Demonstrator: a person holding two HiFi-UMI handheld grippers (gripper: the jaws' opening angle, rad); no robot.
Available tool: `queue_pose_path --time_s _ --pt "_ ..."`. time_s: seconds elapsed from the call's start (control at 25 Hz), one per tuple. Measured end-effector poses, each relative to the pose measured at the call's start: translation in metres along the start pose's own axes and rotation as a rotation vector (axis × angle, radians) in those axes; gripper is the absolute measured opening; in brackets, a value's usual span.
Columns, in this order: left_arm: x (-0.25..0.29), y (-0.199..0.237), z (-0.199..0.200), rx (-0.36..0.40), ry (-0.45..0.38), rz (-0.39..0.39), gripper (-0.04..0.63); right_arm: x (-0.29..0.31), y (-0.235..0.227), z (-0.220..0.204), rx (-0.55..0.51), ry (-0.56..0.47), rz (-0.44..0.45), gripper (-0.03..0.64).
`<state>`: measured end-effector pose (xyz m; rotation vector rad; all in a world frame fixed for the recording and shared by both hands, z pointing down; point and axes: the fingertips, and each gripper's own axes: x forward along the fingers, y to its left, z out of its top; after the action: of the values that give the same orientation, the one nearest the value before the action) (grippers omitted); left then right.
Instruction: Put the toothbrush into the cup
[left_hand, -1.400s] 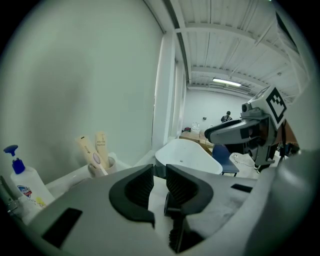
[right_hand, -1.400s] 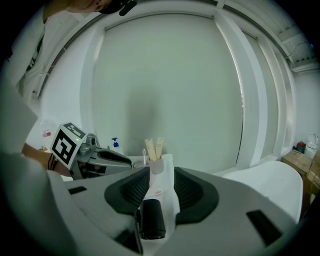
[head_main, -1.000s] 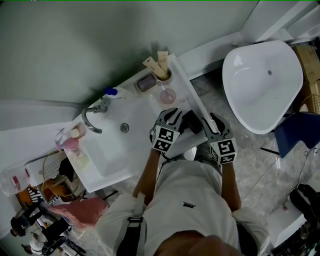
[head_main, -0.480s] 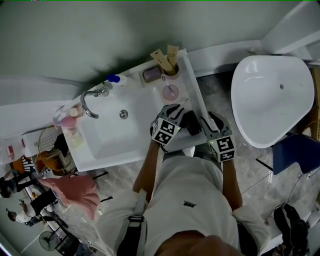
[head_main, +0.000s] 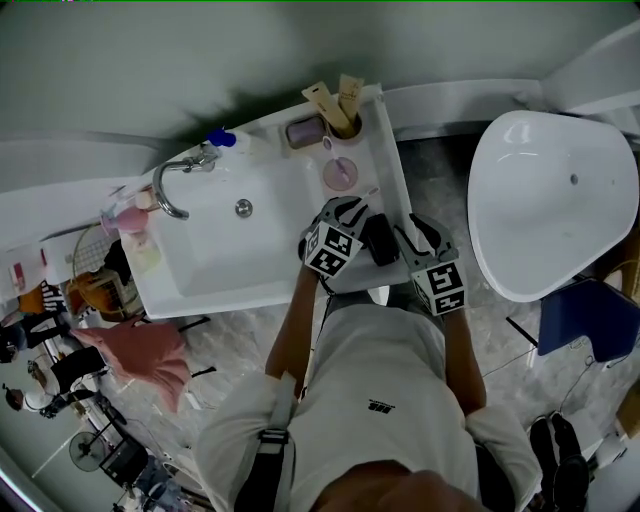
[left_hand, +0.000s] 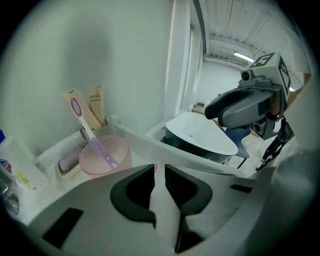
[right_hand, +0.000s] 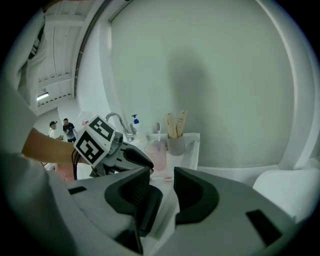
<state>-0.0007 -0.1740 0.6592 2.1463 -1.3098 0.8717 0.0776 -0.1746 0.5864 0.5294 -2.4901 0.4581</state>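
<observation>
A pink cup (head_main: 338, 173) (left_hand: 105, 155) (right_hand: 156, 156) stands on the sink's back right corner with a purple toothbrush (left_hand: 95, 140) leaning in it. My left gripper (head_main: 345, 208) (left_hand: 159, 172) hovers just short of the cup, shut on a white toothbrush (left_hand: 161, 200). Its jaws have just been closing on the handle. The pink-tipped head (right_hand: 168, 178) pokes out past the jaws toward the cup. My right gripper (head_main: 405, 228) (right_hand: 161, 187) sits beside it over the sink's right rim, jaws apart. A dark part lies against its left jaw; what it is stays unclear.
Behind the cup are a grey holder with tan tubes (head_main: 335, 105) and a soap dish (head_main: 303, 132). The faucet (head_main: 170, 185) and a blue-capped bottle (head_main: 222, 138) stand at the sink basin's (head_main: 230, 250) left. A large white tub (head_main: 550, 200) is to the right.
Both grippers have come lower over the sink's right rim and slightly nearer the pink cup. The white toothbrush has stayed in the left gripper.
</observation>
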Motion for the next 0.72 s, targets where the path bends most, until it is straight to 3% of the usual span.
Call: queue_pose_path --time_s 0.32,0.72 --pt "0.014 0.005 -0.005 -0.01 0.035 0.017 0.083 0.018 0.007 -0.004 -0.015 0.025 0.072 0.161" --pt "0.033 0.008 -0.017 0.013 0.118 0.016 0.083 0.027 0.002 -0.006 -0.018 0.041 0.095 0.16"
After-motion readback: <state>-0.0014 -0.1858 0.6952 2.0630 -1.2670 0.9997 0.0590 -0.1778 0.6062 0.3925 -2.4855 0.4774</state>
